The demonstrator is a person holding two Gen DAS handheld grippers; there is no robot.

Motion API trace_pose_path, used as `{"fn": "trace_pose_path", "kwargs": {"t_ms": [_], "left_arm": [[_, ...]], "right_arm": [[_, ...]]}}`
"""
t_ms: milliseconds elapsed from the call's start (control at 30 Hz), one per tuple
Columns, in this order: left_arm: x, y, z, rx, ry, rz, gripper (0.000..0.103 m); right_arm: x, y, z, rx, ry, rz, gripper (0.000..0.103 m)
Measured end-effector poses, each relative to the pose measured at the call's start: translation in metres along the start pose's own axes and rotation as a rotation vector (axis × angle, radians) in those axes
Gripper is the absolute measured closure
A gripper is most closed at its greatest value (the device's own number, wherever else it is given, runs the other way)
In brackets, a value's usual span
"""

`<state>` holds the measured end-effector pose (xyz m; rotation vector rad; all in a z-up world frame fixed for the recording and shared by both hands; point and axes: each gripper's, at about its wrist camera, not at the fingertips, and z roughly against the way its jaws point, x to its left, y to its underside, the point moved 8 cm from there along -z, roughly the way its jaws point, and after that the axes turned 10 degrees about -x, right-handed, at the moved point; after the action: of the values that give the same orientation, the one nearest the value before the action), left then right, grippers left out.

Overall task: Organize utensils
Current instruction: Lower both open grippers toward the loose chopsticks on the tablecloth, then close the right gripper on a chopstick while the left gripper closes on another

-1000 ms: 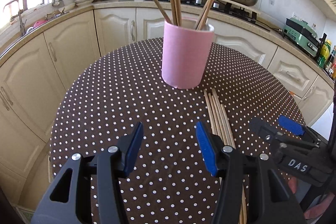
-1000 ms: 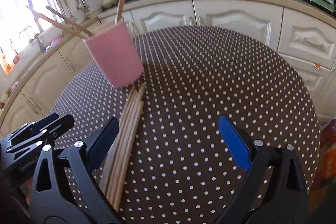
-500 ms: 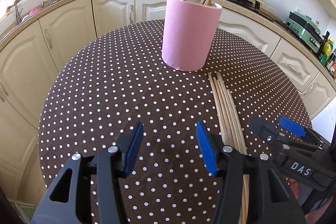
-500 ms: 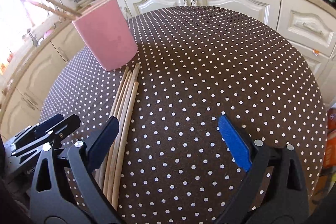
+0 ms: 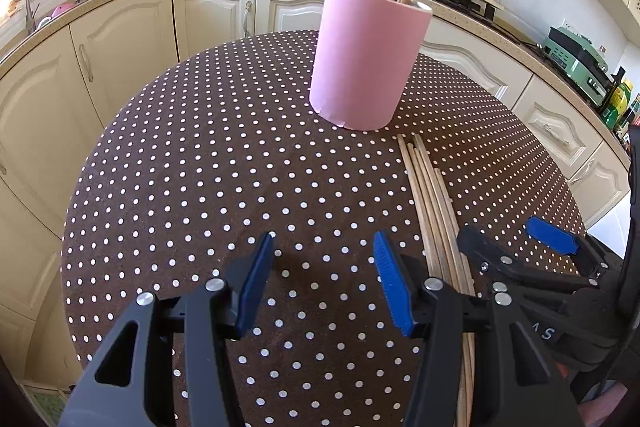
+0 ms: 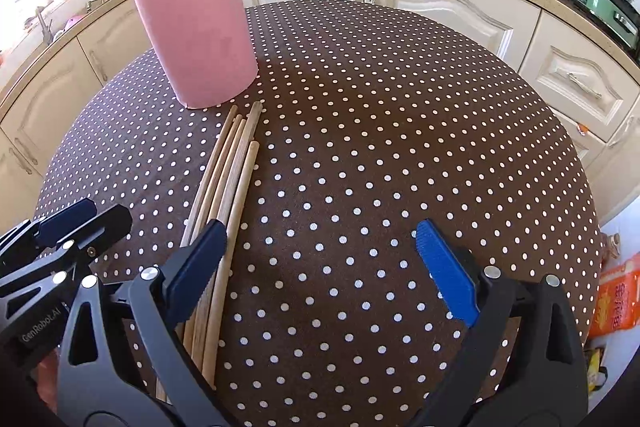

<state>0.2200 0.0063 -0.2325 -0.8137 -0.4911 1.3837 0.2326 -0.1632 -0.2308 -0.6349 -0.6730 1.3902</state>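
Step in hand: I am judging this as the approach to picking one stick off the worktop for the cup.
Loose sticks: a bundle of pale wooden chopsticks is lying side by side on the brown polka-dot worktop, tips just short of the cup's base.
Holder: the pink cylindrical cup is standing upright, several chopsticks already leaning inside.
Right gripper: fingers are standing wide apart, holding nothing; its left finger is sitting over the bundle, the rest of the gap over bare cloth.
Left gripper: fingers are about half open, empty, hovering just left of the bundle.
Doing it well: I am wanting the right gripper shifted left to straddle only the outermost stick, fingers across its length.
Risk: neighbours are touching, so two may be coming up together.
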Motion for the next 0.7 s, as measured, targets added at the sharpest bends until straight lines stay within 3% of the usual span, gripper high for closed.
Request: {"fn": "trace_pose_path", "kwargs": {"t_ms": [100, 200, 367, 533, 700], "left_arm": [[0.001, -0.001, 0.000, -0.005, 0.006, 0.003, 0.051], [0.001, -0.001, 0.000, -0.006, 0.016, 0.005, 0.051], [-0.003, -0.002, -0.001, 0.001, 0.036, 0.003, 0.051], [-0.016, -0.003, -0.003, 0.014, 0.070, -0.019, 0.051], [-0.032, -0.002, -0.010, 0.043, 0.075, -0.062, 0.051]], "right_arm": [[0.009, -0.002, 0.000, -0.007, -0.010, 0.032, 0.021], [0.019, -0.003, -0.001, -0.019, -0.015, 0.067, 0.044], [0.024, -0.008, -0.004, -0.034, -0.044, 0.069, 0.091], [0.006, -0.013, -0.005, -0.032, -0.166, -0.060, 0.095], [0.000, -0.015, -0.006, -0.029, -0.200, -0.073, 0.096]]}}
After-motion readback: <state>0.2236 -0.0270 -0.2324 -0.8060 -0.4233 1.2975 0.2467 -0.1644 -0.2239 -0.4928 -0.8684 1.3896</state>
